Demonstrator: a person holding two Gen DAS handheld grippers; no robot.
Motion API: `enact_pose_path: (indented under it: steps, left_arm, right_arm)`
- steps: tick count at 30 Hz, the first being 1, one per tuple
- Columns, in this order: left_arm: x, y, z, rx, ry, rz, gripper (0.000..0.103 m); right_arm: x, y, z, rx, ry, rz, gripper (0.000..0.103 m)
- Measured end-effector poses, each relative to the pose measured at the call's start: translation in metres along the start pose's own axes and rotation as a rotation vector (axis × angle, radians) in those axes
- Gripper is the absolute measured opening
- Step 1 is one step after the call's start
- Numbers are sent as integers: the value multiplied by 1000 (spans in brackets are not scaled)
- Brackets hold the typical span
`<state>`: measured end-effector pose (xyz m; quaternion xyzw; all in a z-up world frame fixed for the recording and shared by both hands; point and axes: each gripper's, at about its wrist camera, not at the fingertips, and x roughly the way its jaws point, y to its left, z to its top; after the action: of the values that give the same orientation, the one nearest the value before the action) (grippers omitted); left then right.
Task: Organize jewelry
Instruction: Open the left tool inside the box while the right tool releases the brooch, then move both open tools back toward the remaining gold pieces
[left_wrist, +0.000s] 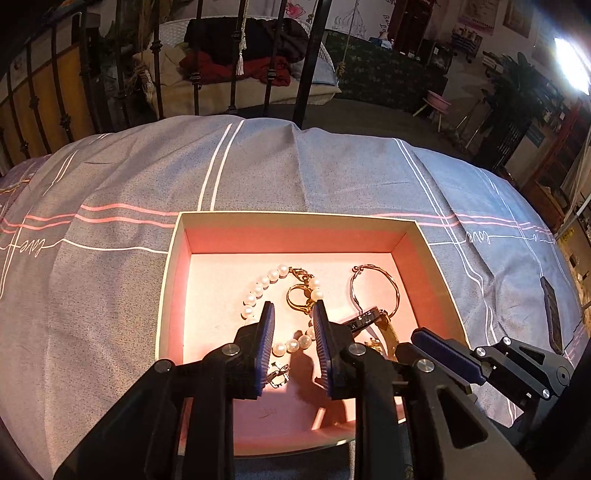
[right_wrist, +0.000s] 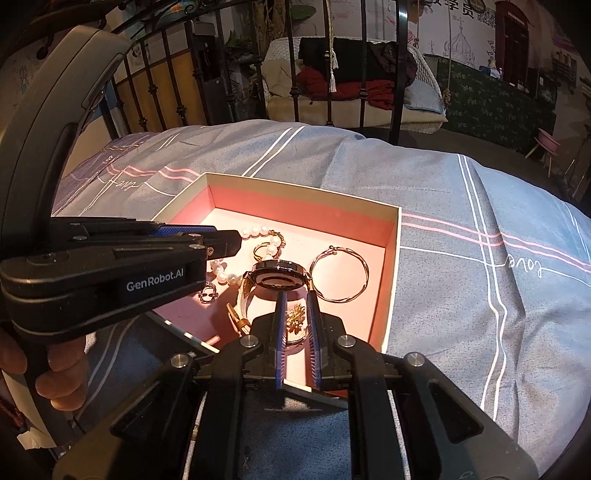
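An open box with a pink inside (left_wrist: 295, 238) (right_wrist: 393, 236) lies on the grey bedspread. It holds a pearl bracelet (left_wrist: 260, 286) (right_wrist: 255, 232), a gold ring (left_wrist: 297, 295) (right_wrist: 263, 250), a gold bangle (left_wrist: 375, 291) (right_wrist: 339, 275), a watch (right_wrist: 275, 277) (left_wrist: 365, 318) and a small silver piece (left_wrist: 277, 371) (right_wrist: 207, 293). My left gripper (left_wrist: 293, 312) is open over the pearl bracelet, holding nothing. My right gripper (right_wrist: 295, 299) hangs over the box's near right part, its jaws narrowly apart around a gold flower brooch (right_wrist: 295, 317).
The grey bedspread (left_wrist: 147, 177) (right_wrist: 461, 192) with white and pink stripes surrounds the box. A dark flat object (left_wrist: 550, 314) lies on the bed to the right. A black metal bed frame (left_wrist: 306, 62) stands behind. The left gripper's body (right_wrist: 110, 273) fills the left of the right wrist view.
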<state>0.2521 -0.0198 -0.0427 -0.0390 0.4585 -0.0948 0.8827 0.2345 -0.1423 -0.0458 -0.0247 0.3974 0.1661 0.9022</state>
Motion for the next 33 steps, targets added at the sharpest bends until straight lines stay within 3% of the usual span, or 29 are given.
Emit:
enact_pose_path:
  steps: [1, 2, 3, 5, 8, 13, 20, 24, 33]
  left_arm:
    - [-4, 0, 0, -3, -11, 2, 41]
    - [-8, 1, 0, -8, -24, -2, 57]
    - [-14, 1, 0, -14, -42, -6, 64]
    - [-27, 2, 0, -19, -80, -12, 77]
    - [-49, 1, -5, -16, -124, -31, 83]
    - [-72, 0, -35, 6, -134, -68, 85]
    - [-67, -1, -95, 43, -56, -64, 85]
    - [-54, -2, -113, 68, 2, -20, 83]
    - [-44, -8, -123, 113, 37, -18, 77]
  right_arm:
    - [-2, 1, -1, -2, -1, 1, 27]
    - [-4, 1, -1, -5, -5, -1, 52]
    - [-9, 2, -2, -10, -22, -12, 75]
    - [-21, 4, -4, -23, -70, -36, 79]
    - [-39, 4, -9, -9, -108, -28, 83]
    - [-65, -4, -33, 46, -125, -3, 84]
    - [-71, -5, -86, 57, -46, 28, 82]
    - [-62, 0, -101, 38, 16, 59, 61]
    - [-53, 8, -99, 3, 51, 79, 42]
